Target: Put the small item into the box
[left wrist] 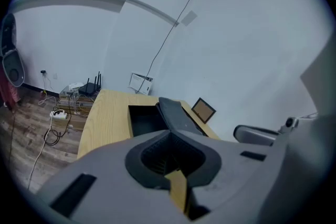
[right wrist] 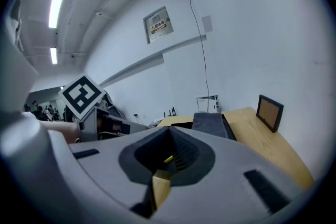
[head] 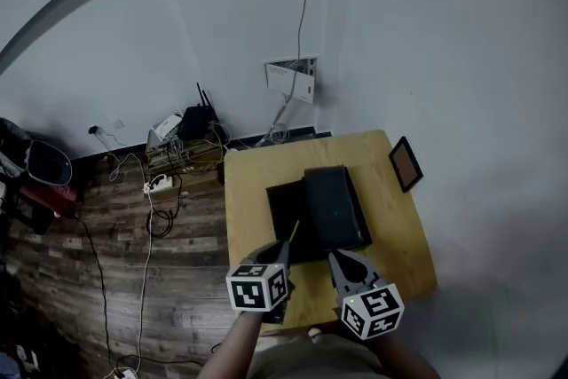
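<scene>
Thin yellow stick [head: 292,233]: seen in the head view slanting up from the tip of the left gripper [head: 285,249] across the near edge of the open black box [head: 282,210]. Hard to tell whether it is pinched there or only leaning on the edge.

In the left gripper view, grey jaws closed tip to tip, with dark ridged pads in the hollow behind them. Box and black lid [left wrist: 176,114] straight ahead.

In the right gripper view, a small yellow bit [right wrist: 168,159] sitting on the line where the two ridged pads meet, inside the hollow. Right gripper [right wrist: 169,129] closed at the tips too. Unclear whether this bit and the stick are one thing.

Box lying mid-table, shallow and dark inside. Lid resting askew over its right part, tilted.

Both grippers low over the near edge of the light wooden table [head: 253,191], just beside each other, left one nearer the box.

Small dark-framed picture [head: 406,162] leaning at the table's far right corner, against the white wall [head: 444,31].

Left of the table, a plank floor [head: 115,280] with a white power strip [head: 158,185], loose cables and a black router [head: 196,117] by the wall.
</scene>
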The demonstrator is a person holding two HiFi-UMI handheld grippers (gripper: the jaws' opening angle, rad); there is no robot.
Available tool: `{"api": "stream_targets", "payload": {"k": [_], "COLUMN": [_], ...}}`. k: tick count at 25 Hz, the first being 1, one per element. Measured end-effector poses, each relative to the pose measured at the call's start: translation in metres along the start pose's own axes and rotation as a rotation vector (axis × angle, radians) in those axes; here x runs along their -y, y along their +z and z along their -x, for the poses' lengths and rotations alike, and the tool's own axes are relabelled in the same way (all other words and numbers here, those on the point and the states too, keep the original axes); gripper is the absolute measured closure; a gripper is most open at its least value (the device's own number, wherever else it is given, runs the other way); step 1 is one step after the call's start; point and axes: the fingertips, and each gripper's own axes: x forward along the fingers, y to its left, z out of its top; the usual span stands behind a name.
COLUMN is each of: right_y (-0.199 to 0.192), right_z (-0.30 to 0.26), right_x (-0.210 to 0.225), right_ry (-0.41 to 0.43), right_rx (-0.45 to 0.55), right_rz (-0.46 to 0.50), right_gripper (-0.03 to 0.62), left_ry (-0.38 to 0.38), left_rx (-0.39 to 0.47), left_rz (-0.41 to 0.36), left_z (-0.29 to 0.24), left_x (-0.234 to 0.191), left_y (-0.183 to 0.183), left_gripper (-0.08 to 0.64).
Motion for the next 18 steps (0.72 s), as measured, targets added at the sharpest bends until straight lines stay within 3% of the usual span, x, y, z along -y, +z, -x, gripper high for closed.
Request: {"api": "stream_targets", "payload": {"k": [18], "right_y": [-0.019], "right_z": [0.063], "right_x": [-0.038], "right_ry": [0.065], "right_rx": [0.021], "right_rz": [0.034], "right_gripper": [0.592], "left_ry": [-0.001], "left_rx": [0.152], "left_rz": [0.040], "left_z": [0.089], "left_x": [0.029], "left_y": [-0.039], "left_gripper": [0.558]}}
